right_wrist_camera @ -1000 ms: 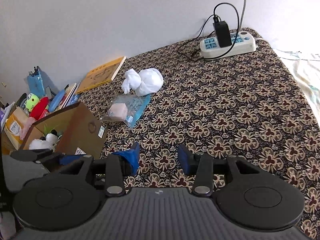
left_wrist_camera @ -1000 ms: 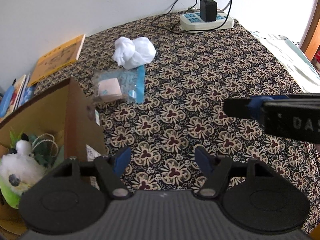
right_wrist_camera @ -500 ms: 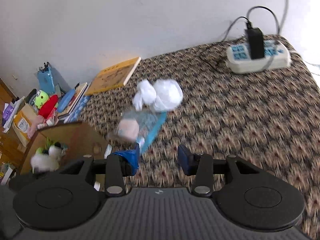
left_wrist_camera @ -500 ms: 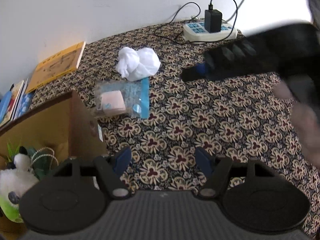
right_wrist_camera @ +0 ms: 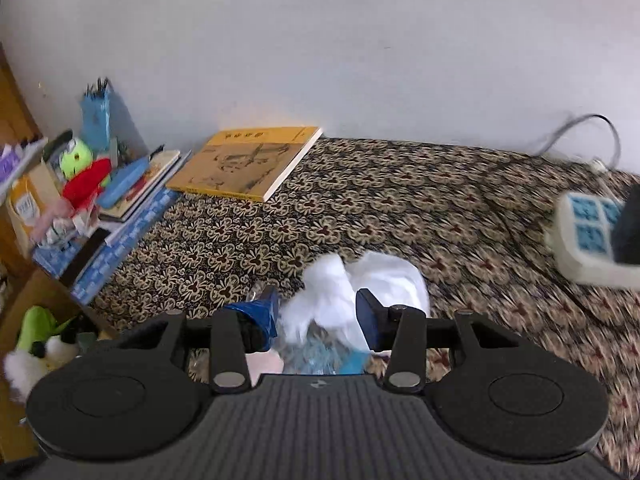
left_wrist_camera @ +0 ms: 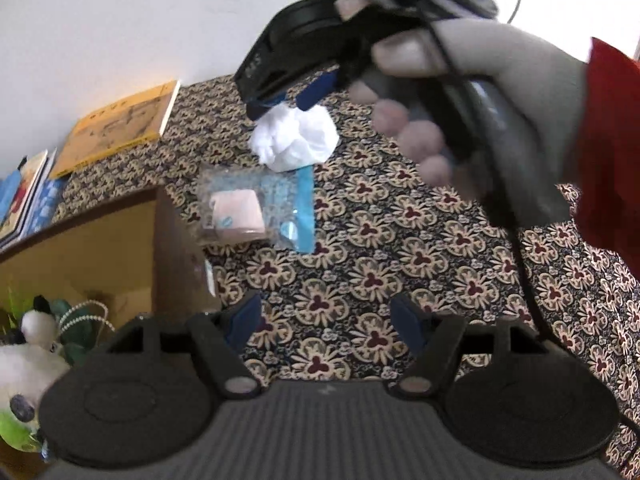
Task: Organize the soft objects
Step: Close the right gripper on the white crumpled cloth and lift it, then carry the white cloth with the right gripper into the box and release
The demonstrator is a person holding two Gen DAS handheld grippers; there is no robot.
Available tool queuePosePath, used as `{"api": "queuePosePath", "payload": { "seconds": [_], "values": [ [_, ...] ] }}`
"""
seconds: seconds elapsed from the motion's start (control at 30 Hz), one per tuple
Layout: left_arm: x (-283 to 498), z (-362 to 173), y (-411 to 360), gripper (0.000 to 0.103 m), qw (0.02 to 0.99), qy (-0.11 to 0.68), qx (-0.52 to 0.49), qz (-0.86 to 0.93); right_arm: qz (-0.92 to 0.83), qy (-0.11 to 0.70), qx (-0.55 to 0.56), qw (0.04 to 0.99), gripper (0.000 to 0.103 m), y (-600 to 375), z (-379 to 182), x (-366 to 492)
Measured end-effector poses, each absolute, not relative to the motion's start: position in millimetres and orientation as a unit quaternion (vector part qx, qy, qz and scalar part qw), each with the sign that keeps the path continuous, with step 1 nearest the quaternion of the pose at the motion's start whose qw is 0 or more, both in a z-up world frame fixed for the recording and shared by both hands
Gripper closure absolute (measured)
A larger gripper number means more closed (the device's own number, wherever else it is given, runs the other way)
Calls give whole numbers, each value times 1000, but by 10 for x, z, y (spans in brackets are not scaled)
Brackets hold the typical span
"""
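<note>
One cardboard box (left_wrist_camera: 100, 240) sits at the left with one fluffy toy (left_wrist_camera: 24, 360) inside. One yellow book (right_wrist_camera: 248, 164) lies by the wall. One white cloth bundle (right_wrist_camera: 360, 292) and one clear bag (left_wrist_camera: 256, 208) lie on the patterned bed (left_wrist_camera: 400, 260). The right gripper (right_wrist_camera: 316, 316), jaws partly apart and empty, has come over the bundle. The left gripper (left_wrist_camera: 324, 320) stays wide, holding nothing.

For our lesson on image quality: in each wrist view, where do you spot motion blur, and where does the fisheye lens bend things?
Left wrist view: the hand holding the right gripper is smeared; the patterned cloth stays sharp; dark corners mark the lens edge. Right wrist view: the power strip and nearby cloth streak with blur, the yellow book is crisp, and the cloth's far edge bows.
</note>
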State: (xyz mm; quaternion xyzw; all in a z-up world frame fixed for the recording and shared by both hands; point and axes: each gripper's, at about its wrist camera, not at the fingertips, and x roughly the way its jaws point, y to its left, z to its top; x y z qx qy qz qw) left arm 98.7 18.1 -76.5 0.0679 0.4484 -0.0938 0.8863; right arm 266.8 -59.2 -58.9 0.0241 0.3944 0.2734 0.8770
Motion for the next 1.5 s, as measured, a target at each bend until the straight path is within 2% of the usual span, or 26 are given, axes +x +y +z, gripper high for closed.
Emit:
{"api": "queuePosePath", "payload": {
  "seconds": [0.1,0.37,0.47,0.83,0.97,1.13,1.23,1.27,1.3,1.43,1.5],
  "values": [
    [1000,-768,217,31,887,447,73,-89,268,399,16,877,77,-517,-714,2806],
    [1010,-770,217,31,889,440,75,-101,258,392,30,882,96,-735,-791,2717],
    [1004,-736,215,31,896,424,72,-112,269,393,45,878,100,-888,-741,2544],
    [747,-694,45,26,902,370,94,-200,324,425,82,841,101,-1431,-575,1468],
    [561,-827,-90,5,892,375,106,-231,334,440,88,829,100,-1555,-543,1066],
    [244,-918,-231,6,889,362,125,-249,340,457,100,816,100,-1620,-563,635],
    [59,-911,-269,15,887,360,125,-262,340,455,105,816,100,-1643,-527,430],
    [7,-908,-271,25,885,363,123,-264,342,453,110,816,100,-1654,-509,372],
    [-26,-904,-255,29,883,367,118,-267,343,451,114,816,100,-1660,-493,329],
    [-183,-799,-196,31,887,364,102,-265,353,443,113,816,100,-1644,-421,172],
    [-258,-727,-153,39,892,355,99,-264,360,436,114,817,100,-1627,-375,106]
  ]
}}
